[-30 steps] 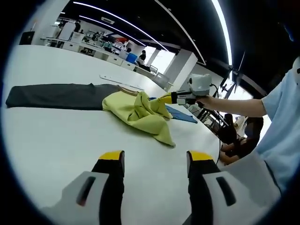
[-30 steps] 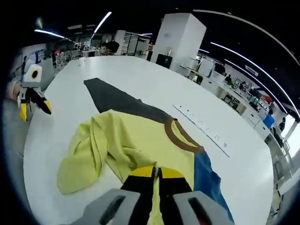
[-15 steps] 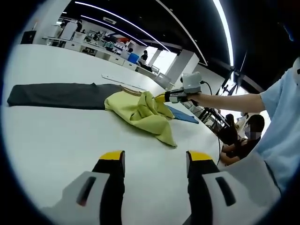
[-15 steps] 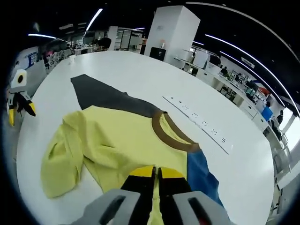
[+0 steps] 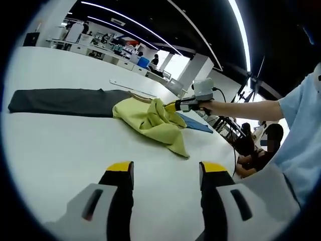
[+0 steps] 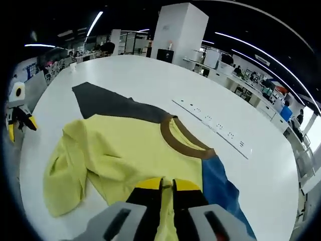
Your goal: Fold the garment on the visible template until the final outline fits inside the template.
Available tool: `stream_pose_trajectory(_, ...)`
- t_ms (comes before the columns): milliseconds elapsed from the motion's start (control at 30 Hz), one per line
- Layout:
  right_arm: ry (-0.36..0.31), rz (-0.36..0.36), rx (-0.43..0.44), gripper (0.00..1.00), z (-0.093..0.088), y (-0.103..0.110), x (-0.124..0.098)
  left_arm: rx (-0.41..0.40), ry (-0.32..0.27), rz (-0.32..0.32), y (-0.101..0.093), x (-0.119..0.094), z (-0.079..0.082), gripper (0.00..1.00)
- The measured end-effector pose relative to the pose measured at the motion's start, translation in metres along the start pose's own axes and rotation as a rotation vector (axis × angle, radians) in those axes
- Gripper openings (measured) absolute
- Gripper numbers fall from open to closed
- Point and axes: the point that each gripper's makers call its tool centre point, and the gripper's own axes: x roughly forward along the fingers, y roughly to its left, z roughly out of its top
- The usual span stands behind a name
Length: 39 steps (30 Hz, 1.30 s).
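Pinching the yellow garment [image 6: 125,155] at its near hem, the right gripper [image 6: 167,185] stands clamped on the cloth. Well short of the garment, the left gripper [image 5: 163,168] hangs over the white table [image 5: 60,145], jaws apart.

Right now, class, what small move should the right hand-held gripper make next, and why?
Probably keep pulling the held edge outward to flatten the shirt. The right hand-held gripper is shut on yellow fabric, yet the cloth on the far side is bunched in folds on the table. The left hand-held gripper is open, clear of the shirt, and could pin that side.
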Motion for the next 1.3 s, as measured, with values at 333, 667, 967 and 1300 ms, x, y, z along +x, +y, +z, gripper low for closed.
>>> stream_pose_trajectory(333,-0.024,-0.001,0.036,0.31,-0.007,0.002,-0.015,0.001,0.003,-0.009,-0.003,0.002,0.000,0.50)
stream_pose_trajectory(667,-0.071,0.007,0.076,0.59,-0.002,0.002,-0.021,0.003,0.010,-0.014,-0.004,0.002,-0.002,0.50)
stream_pose_trajectory(967,-0.092,0.016,0.076,0.62,-0.002,0.008,-0.030,0.003,0.013,-0.022,-0.005,0.002,-0.003,0.50)
stream_pose_trajectory(1300,-0.077,0.029,0.042,0.49,-0.011,0.020,-0.041,0.015,0.019,-0.025,-0.007,0.003,-0.004,0.49)
